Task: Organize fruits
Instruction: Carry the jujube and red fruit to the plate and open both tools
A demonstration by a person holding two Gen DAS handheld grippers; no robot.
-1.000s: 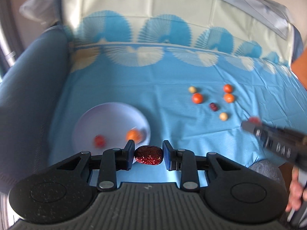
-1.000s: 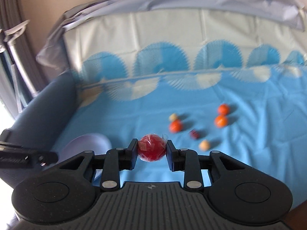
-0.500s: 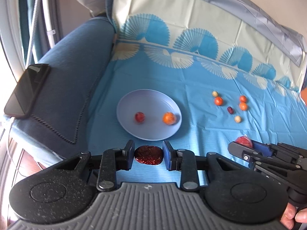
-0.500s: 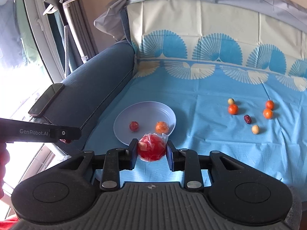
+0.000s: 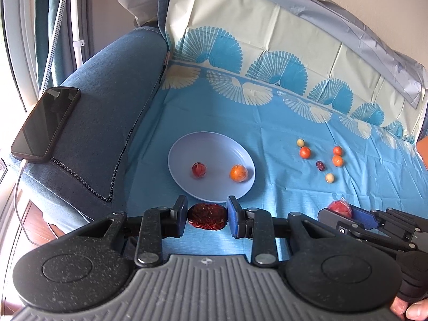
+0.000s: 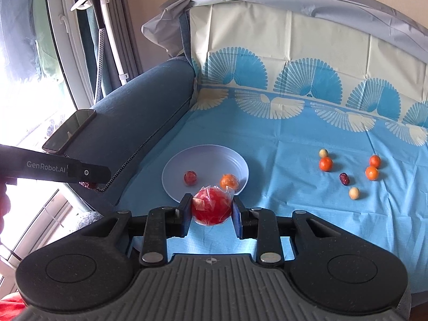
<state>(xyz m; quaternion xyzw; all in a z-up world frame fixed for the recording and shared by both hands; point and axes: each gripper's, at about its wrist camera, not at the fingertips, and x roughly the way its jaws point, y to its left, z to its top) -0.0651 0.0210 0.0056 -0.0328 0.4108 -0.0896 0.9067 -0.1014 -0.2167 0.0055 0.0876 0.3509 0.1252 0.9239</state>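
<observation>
The left gripper (image 5: 206,216) is pinching a wrinkled dried red date (image 5: 206,216) while the right gripper (image 6: 211,210) is clamping a round, plastic-wrapped red fruit (image 6: 211,208).

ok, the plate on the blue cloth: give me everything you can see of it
The plate is round, shallow and pale lilac, smooth like plastic, with faint rings inside visible in the right wrist view. It lies flat on the blue cloth near the sofa arm. Two wrapped fruits sit in it, apart: a red one and an orange one. Neither pair of tongs touches it; both hold fruit just short of its near rim.
</observation>
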